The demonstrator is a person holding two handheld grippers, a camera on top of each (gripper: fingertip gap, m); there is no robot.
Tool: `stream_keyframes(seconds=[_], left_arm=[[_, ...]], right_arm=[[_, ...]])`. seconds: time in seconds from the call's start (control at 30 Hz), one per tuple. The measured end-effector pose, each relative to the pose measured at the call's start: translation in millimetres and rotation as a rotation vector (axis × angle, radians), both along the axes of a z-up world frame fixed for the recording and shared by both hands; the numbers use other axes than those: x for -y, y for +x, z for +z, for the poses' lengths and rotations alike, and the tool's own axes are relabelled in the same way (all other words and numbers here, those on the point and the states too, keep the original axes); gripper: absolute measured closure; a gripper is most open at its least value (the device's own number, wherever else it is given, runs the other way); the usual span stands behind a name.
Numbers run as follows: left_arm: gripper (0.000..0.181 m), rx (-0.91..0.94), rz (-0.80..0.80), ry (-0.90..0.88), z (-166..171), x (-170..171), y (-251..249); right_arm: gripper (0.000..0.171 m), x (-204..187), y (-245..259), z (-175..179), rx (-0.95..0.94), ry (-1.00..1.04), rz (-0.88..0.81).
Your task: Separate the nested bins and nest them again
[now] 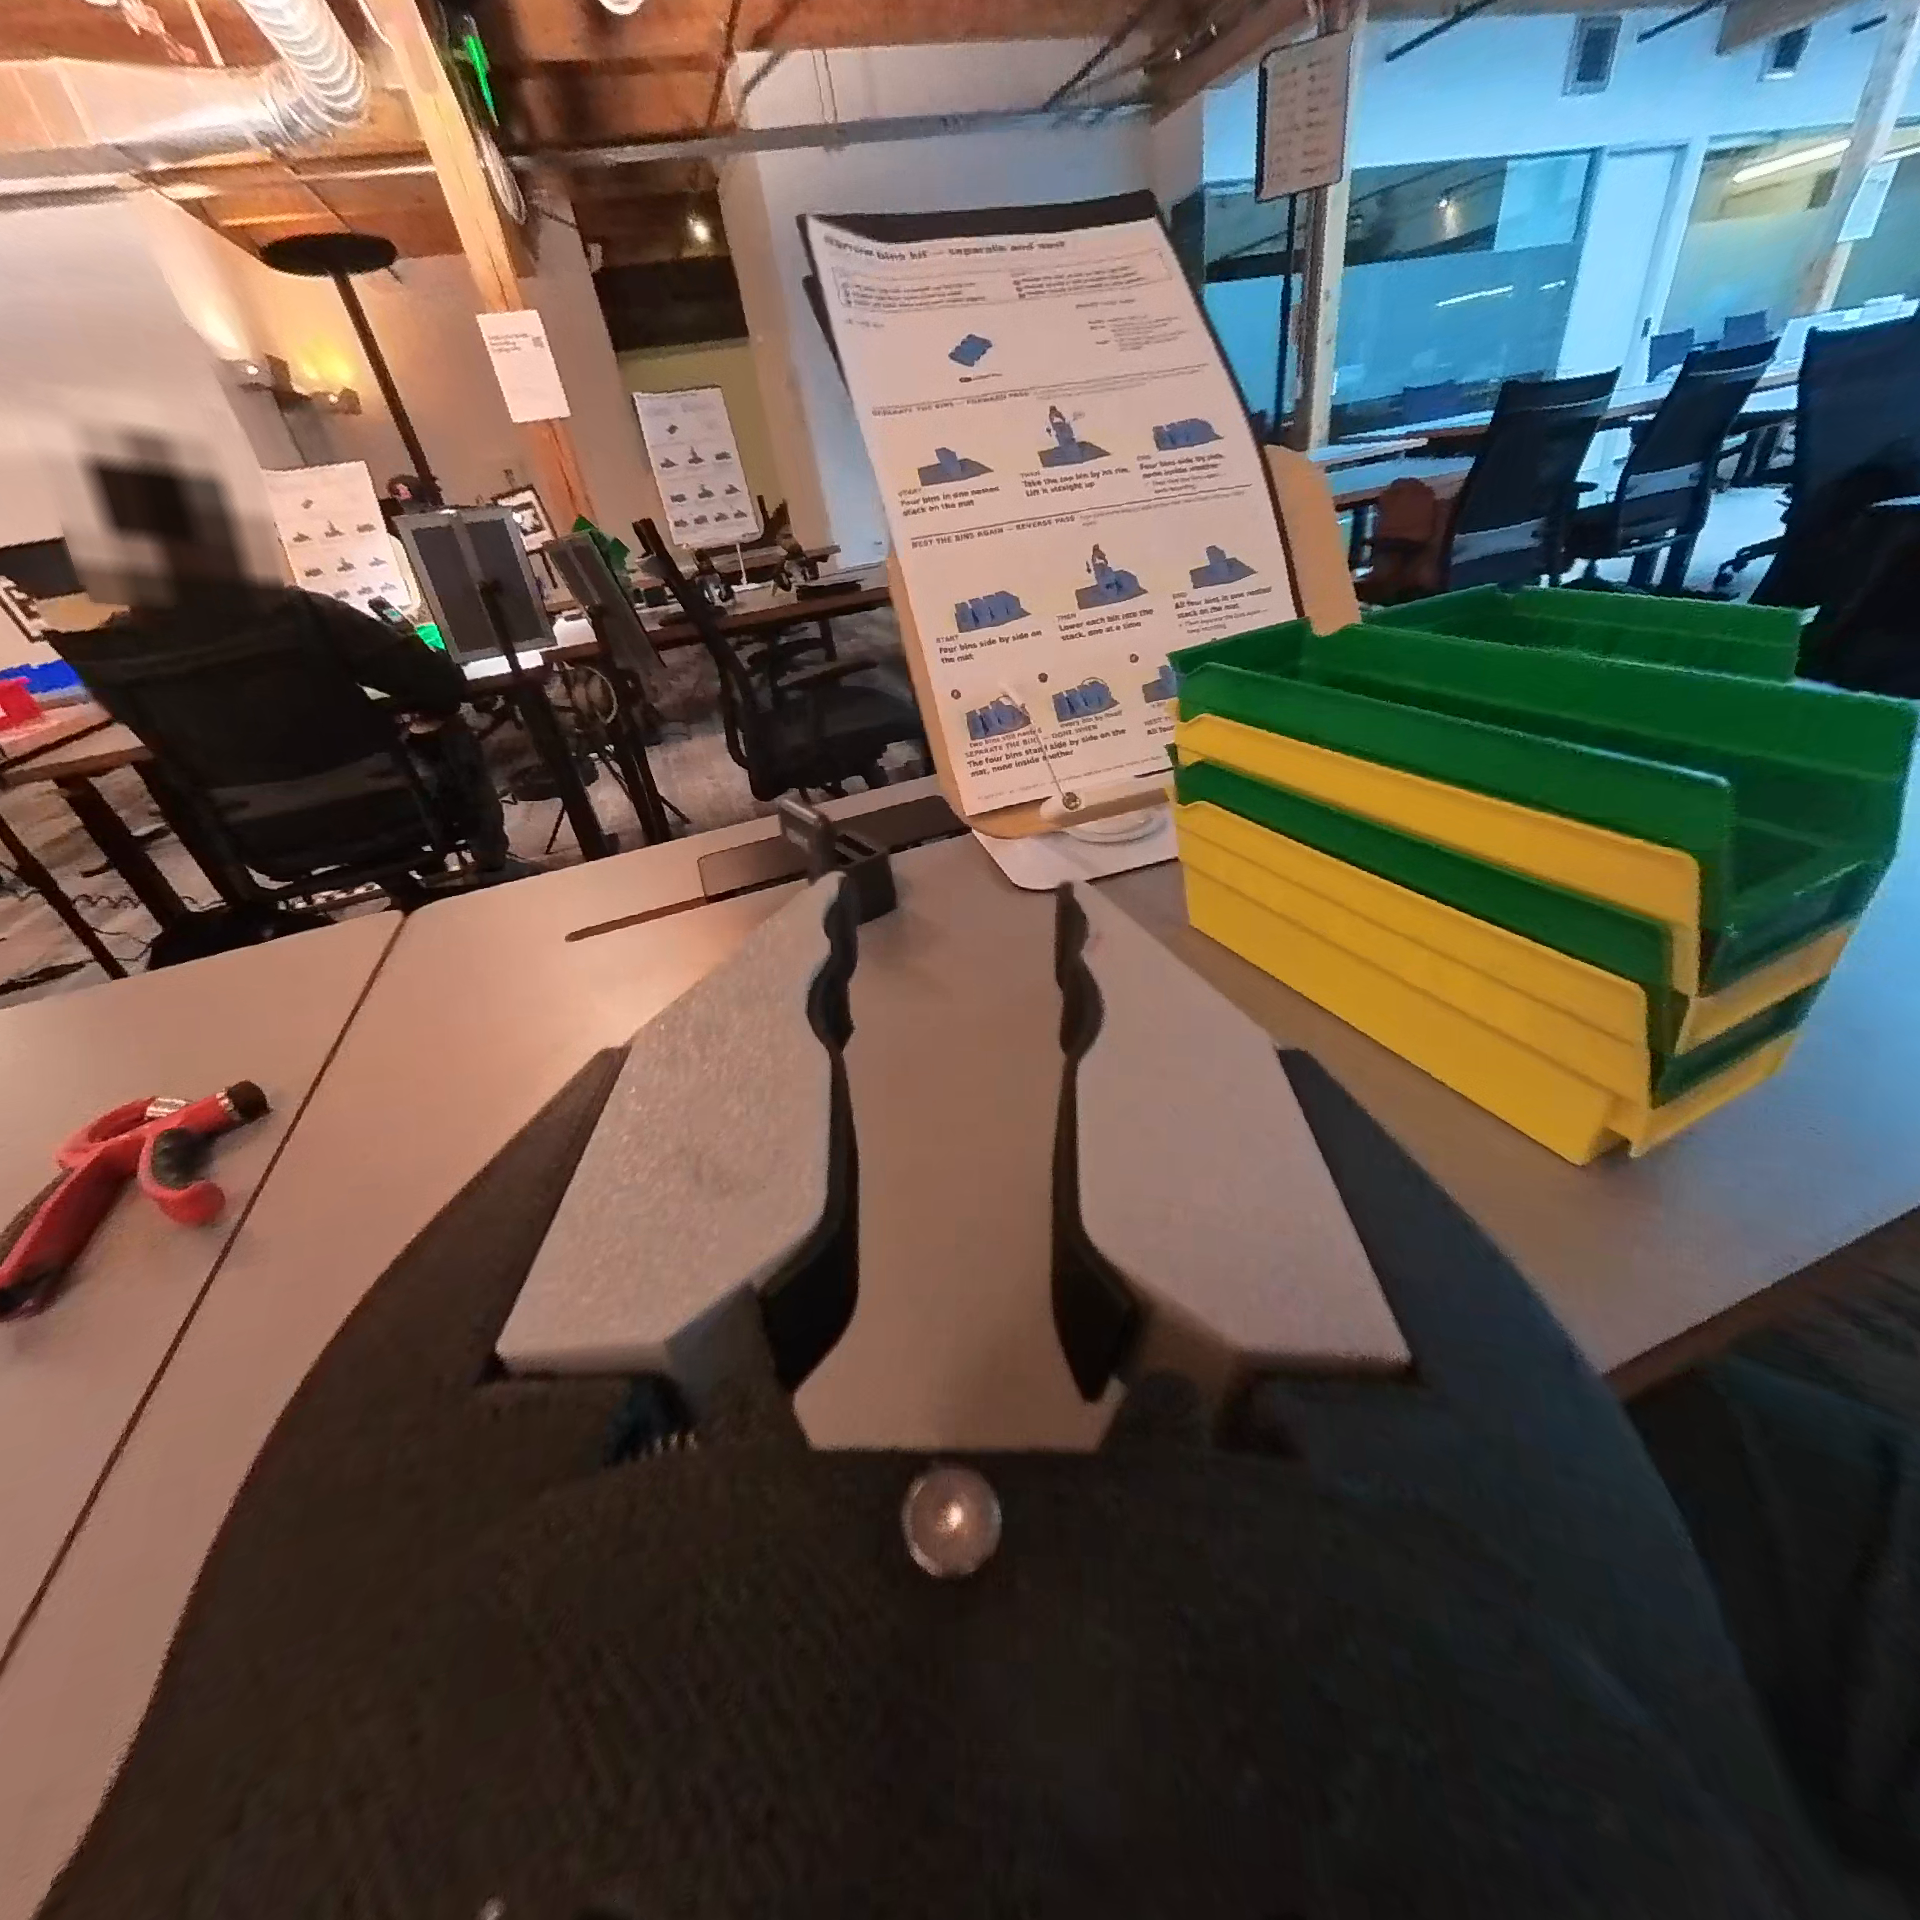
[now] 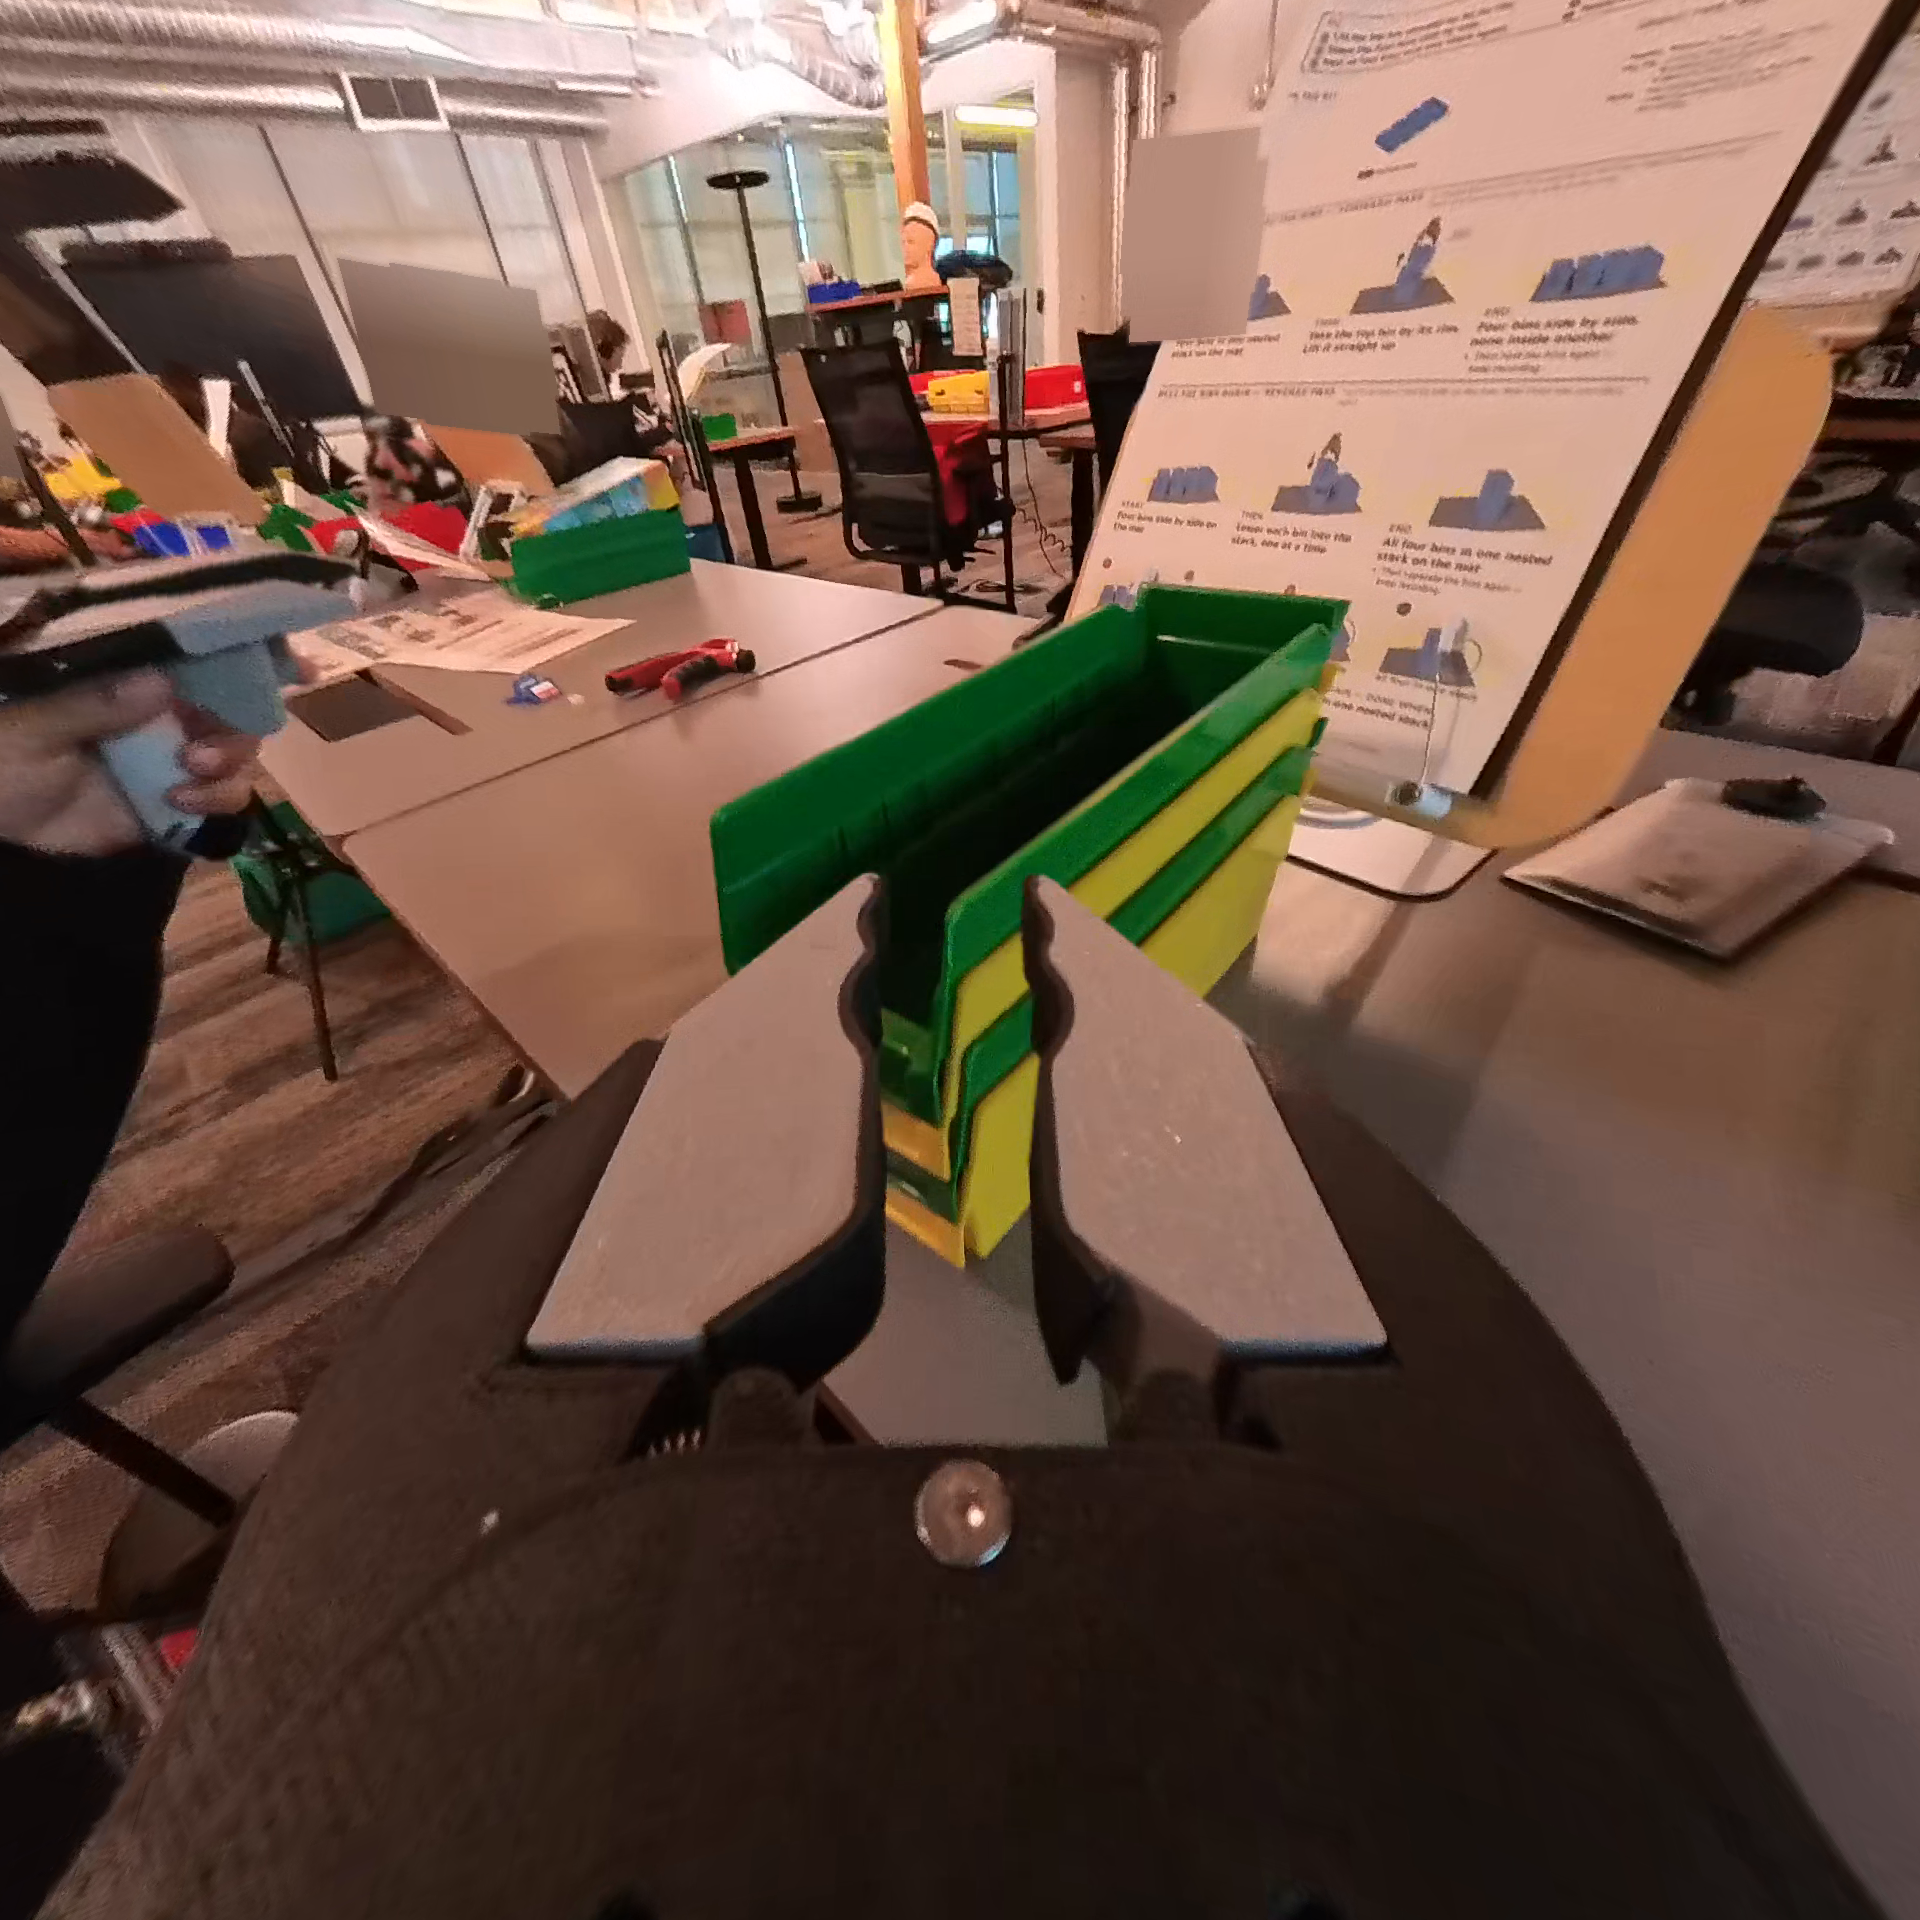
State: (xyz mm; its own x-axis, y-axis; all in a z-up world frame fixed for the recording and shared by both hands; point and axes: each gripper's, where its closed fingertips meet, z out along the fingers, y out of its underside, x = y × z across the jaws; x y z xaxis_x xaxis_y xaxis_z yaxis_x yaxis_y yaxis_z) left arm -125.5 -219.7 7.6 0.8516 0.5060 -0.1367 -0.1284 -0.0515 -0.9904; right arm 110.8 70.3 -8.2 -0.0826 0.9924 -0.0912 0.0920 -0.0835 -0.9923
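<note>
Four nested bins (image 2: 1049, 831), green on top, sit on the table (image 2: 582, 873); right gripper (image 2: 954, 914) gaping at the near end, presumably lining up a rim grab; left gripper (image 1: 956, 914) parted, empty, aside.

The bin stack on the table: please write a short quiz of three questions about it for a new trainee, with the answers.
1. True or false: the bin stack is already separated into single bins on the table.
2. Which colour is the top bin? A) yellow B) green C) blue
3. Fill in: in the right wrist view, the right claw points at the near end of the stack with its jaws ____.

Key:
1. False. The bins are nested, green and yellow in turn.
2. B.
3. Open, holding nothing. The left claw is also open, aside from the stack.
</note>
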Motion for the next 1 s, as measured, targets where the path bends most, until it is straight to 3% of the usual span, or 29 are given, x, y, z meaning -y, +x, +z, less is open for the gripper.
stream_keyframes(seconds=[0.17,0.37,0.5,0.63,1.0], left_arm=[[0.162,-0.096,0.028,0.107,25,-11,14],[0.171,-0.08,-0.052,0.179,35,-24,33],[0.172,-0.107,-0.046,0.063,14,-36,33],[0.175,-0.171,0.014,-0.033,2,-42,28],[0.176,-0.199,0.001,-0.039,3,-43,30]], right_arm=[[0.16,-8,38,4,0.0,-0.024,0.029],[0.157,-32,75,27,-0.127,-0.081,-0.018],[0.149,-39,72,9,-0.026,-0.105,-0.021],[0.147,-22,60,5,0.002,-0.067,0.028],[0.148,-6,39,-19,0.112,-0.027,0.073]])
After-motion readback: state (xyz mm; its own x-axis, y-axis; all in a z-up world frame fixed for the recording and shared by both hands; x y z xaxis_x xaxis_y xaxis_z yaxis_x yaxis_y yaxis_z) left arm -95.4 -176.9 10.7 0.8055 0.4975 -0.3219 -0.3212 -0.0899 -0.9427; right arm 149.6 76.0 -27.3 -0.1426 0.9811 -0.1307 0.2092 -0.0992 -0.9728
